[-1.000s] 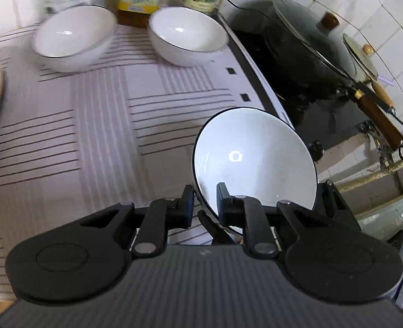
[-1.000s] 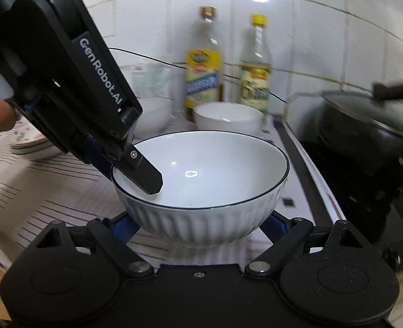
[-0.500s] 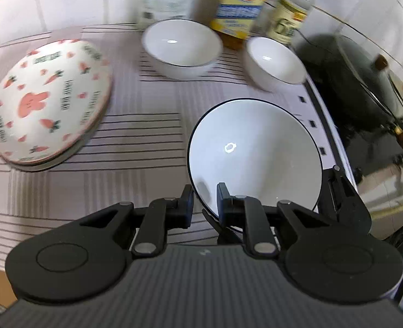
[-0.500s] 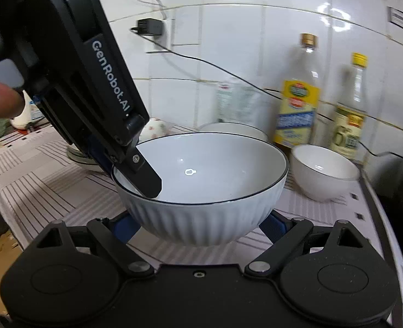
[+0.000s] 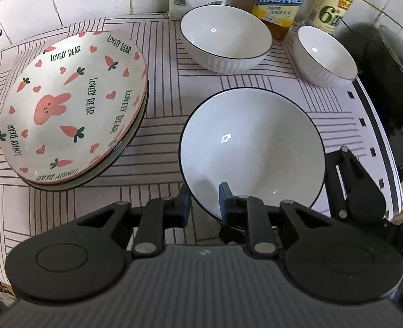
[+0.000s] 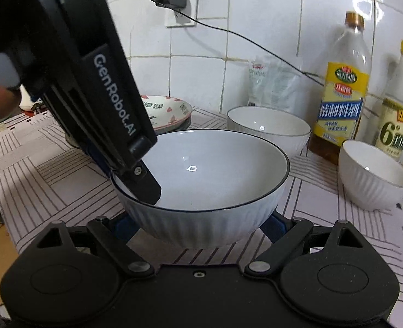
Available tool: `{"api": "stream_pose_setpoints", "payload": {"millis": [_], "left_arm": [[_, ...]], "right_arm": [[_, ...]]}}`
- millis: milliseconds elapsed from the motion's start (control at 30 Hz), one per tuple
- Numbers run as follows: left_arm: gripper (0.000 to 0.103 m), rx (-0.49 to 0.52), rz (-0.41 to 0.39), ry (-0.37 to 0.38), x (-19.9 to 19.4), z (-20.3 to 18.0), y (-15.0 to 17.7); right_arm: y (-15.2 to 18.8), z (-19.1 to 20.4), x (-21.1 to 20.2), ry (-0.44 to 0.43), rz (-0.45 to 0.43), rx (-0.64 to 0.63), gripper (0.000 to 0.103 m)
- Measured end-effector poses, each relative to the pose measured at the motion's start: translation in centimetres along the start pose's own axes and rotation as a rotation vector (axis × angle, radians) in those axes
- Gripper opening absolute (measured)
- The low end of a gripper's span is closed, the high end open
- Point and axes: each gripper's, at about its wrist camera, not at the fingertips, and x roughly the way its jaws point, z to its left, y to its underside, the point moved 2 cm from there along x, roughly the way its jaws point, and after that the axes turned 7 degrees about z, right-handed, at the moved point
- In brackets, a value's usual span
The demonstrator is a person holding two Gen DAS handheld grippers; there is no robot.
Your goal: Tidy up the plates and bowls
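Left hand-held gripper (image 5: 202, 205) opening, bowl (image 5: 252, 147) rim between its fingers; right hand-held gripper (image 6: 201, 222) cradling bowl's ribbed sides, seen only from right wrist. Carrot plates (image 5: 73, 106) toward table's (image 5: 160, 98) back-left, fully visible only from left wrist.

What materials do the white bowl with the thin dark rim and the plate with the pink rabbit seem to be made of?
White ribbed bowl with thin dark rim: probably glazed ceramic; a sharp light glint inside, fluted glossy wall. Shallow plate printed with pink rabbit and carrots: likely glazed ceramic too, smooth with printed decoration under a shine, though melamine cannot be ruled out.
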Motion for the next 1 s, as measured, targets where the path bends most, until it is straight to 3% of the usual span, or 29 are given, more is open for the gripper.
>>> {"api": "stream_pose_setpoints", "payload": {"millis": [300,500,733,1000], "left_arm": [[0.02,-0.014,0.07,0.014,1.4,-0.3,-0.4],[0.021,-0.03,0.091,0.009,0.4,-0.8,-0.4],[0.029,0.001,0.085,-0.001,-3.8,-1.6,0.2],[0.033,0.121,-0.02,-0.074,-9.1,-4.0,0.9]], "right_arm": [[0.1,-0.3,1.0,-0.011,0.112,0.051,0.094],[0.2,0.0,-1.6,0.023,0.118,0.074,0.094],[-0.3,-1.0,-7.4,0.047,0.042,0.136,0.094],[-1.5,-3.6,-13.0,0.109,-0.075,0.212,0.094]]}}
